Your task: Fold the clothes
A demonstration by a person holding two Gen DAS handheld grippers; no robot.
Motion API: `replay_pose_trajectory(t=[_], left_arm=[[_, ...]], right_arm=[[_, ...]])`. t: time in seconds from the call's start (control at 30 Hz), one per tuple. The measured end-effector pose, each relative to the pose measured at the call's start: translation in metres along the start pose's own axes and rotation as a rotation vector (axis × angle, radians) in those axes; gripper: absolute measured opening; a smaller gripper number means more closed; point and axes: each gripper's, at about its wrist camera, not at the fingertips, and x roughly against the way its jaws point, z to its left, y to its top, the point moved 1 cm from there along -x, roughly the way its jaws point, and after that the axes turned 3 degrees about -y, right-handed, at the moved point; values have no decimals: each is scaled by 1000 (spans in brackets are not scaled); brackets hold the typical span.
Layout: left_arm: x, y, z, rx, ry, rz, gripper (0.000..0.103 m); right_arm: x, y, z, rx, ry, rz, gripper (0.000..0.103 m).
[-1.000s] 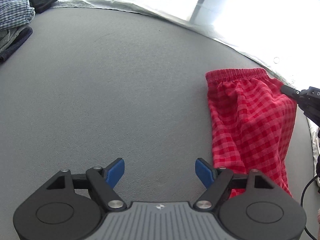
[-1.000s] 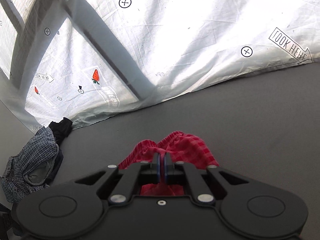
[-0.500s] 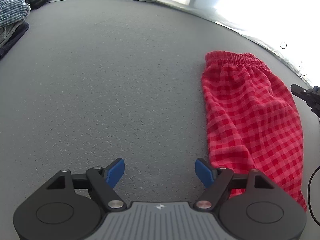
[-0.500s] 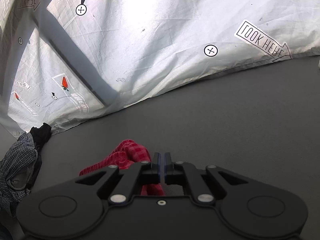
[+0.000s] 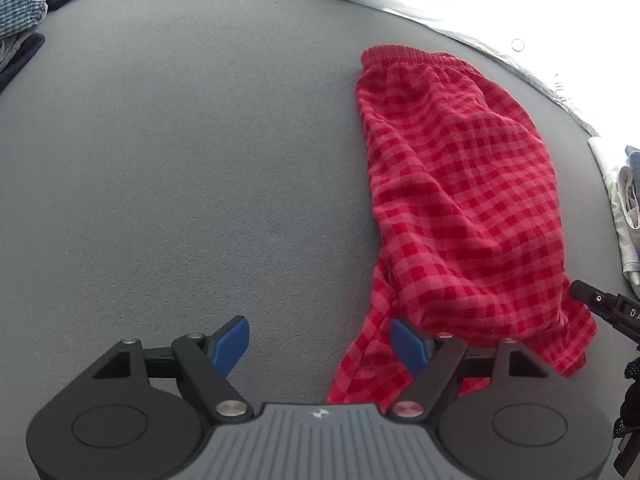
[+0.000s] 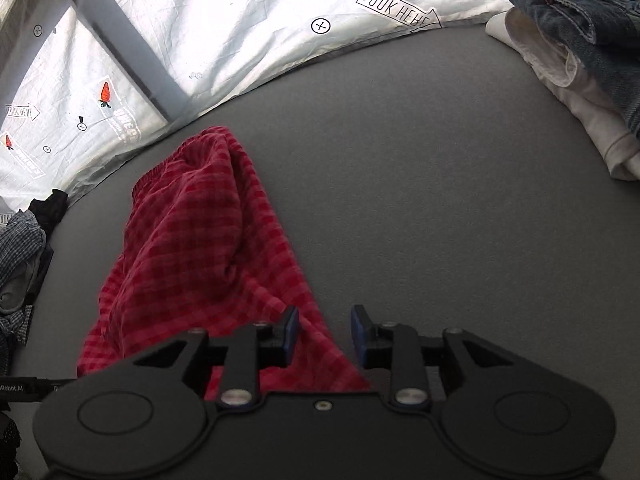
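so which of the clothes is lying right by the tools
The red checked shorts, spread alone mid-table, hem between the opening right tool pads. The other clothes sit piled at the table edges.

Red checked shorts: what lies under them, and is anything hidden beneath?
The red checked shorts lie on the grey table surface, which shows bare all around them. Whatever is directly beneath the folded cloth is covered; no other item pokes out at its edges.

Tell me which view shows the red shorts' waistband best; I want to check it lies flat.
The left wrist view: the waistband runs unobstructed across the top of the shorts. The right wrist view shows only a shaded, bunched stretch of it, seen obliquely.
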Motion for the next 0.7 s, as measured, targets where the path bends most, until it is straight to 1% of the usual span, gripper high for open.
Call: replay_pose_trajectory(t=[0.03,0.1,0.17,0.27,0.37,0.43,0.47,0.5,0.53,0.63,0.7], left_arm=[[1,-6,-2,1,-11,7,78],[1,-16,0,13,-30,18,77],[1,-26,0,27,-41,19,75],[5,-37,-1,24,-44,-2,69],[7,-47,-1,26,-45,-22,59],[7,-51,-1,28,-48,-28,44],[8,-52,-1,31,-55,-28,39],[8,-55,0,39,-65,-26,28],[8,-57,2,48,-74,-23,23],[11,-60,6,69,-85,-30,22],[13,-60,8,80,-92,-41,23]], right_arm=[[3,-5,2,20,-10,-6,27],[8,-12,4,44,-25,-26,4],[15,-18,6,54,-38,-47,3],[29,-27,6,48,-53,-78,3],[40,-37,1,31,-63,-89,2],[44,-43,-7,2,-62,-87,2],[46,-45,-11,-19,-58,-85,2],[46,-47,-14,-35,-54,-80,2],[45,-49,-15,-43,-51,-74,3],[42,-52,-16,-56,-38,-55,4],[43,-53,-17,-71,-22,-61,9]])
